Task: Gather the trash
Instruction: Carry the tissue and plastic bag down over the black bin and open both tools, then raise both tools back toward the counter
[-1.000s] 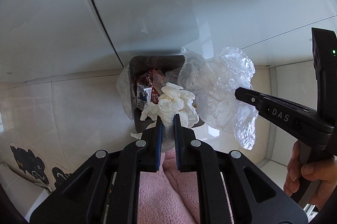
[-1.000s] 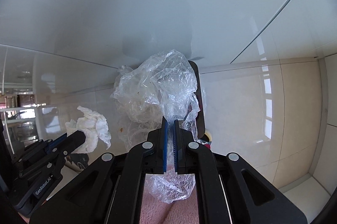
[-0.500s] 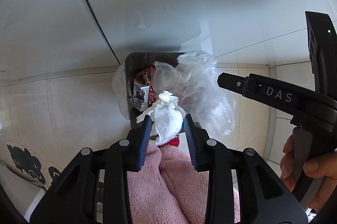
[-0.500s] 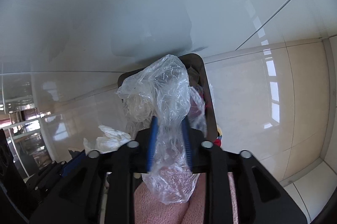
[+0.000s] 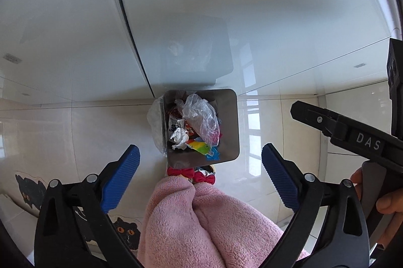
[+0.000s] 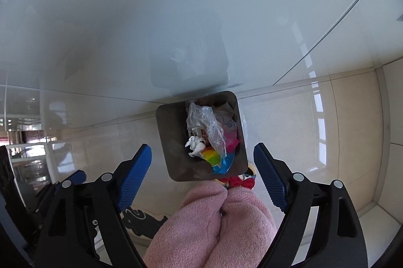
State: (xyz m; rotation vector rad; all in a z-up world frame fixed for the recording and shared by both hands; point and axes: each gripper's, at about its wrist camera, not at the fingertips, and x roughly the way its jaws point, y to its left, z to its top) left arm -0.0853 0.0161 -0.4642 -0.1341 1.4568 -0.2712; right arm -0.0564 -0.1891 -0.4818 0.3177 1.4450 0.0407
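A square metal trash bin [image 5: 230, 126] stands on the floor against a white cabinet; it also shows in the right wrist view [image 6: 171, 142]. Inside lie a crumpled white tissue [image 5: 179, 138] [image 6: 195, 145], a clear plastic bag [image 5: 200, 116] [image 6: 207, 125] and colourful wrappers [image 5: 200, 147] [image 6: 214, 158]. My left gripper [image 5: 200, 177] is open and empty, high above the bin. My right gripper [image 6: 202, 174] is open and empty above it too, and shows from the side in the left wrist view [image 5: 340, 131].
The person's pink fleece legs [image 5: 201, 225] and slippers with red bows [image 5: 191, 172] stand just before the bin. Glossy beige floor tiles [image 5: 75, 137] surround it. A black cat mat [image 5: 30, 192] lies at the lower left. The white cabinet [image 5: 226, 16] rises behind.
Both grippers opened and let go: the tissue and the plastic bag dropped into the bin. Both grippers now sit higher above the bin.
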